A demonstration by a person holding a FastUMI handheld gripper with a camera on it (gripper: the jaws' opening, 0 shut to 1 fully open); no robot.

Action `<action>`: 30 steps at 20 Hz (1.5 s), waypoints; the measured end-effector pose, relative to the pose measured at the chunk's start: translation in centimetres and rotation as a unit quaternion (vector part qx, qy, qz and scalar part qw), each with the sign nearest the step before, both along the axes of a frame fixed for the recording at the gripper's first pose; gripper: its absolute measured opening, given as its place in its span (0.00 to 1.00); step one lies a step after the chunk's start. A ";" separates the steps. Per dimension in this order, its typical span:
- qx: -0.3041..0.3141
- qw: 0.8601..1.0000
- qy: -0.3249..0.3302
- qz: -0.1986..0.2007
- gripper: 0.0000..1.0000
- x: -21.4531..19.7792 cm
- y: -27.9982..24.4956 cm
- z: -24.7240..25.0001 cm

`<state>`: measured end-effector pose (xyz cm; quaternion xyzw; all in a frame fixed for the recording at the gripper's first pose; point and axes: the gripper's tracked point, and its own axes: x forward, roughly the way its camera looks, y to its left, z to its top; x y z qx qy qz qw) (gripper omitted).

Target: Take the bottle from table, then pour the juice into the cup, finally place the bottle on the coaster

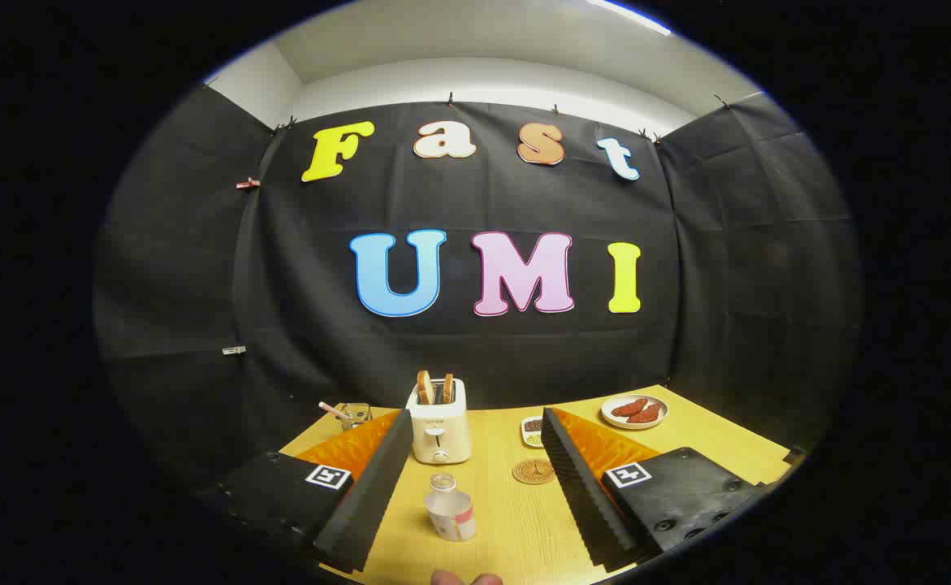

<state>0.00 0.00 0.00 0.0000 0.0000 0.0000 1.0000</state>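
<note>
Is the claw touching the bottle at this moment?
Apart. In the gripper view the claw is open, and the bottle stands upright on the table between its fingers, with bare tabletop visible on both sides of it.

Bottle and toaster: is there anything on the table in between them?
No. In the gripper view, bare wooden table runs from the bottle, between the open tool's fingers, to the toaster.

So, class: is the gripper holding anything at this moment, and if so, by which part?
Nothing is held. The gripper is open, its fingers spread wide apart, and the bottle stands untouched on the table between them.
</note>
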 end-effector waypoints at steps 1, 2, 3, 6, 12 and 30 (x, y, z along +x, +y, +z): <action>0.001 1.000 -0.001 0.000 0.97 0.0 0.2 0.0; 0.002 1.000 -0.002 0.002 0.97 0.0 0.4 0.0; 0.002 1.000 -0.002 0.003 0.97 -0.1 0.6 0.1; 0.000 1.000 -0.005 0.006 0.97 -0.4 0.9 0.2; -0.004 1.000 -0.005 0.011 0.97 -1.5 1.6 0.2; -0.009 1.000 -0.011 0.014 0.97 0.3 2.7 -8.6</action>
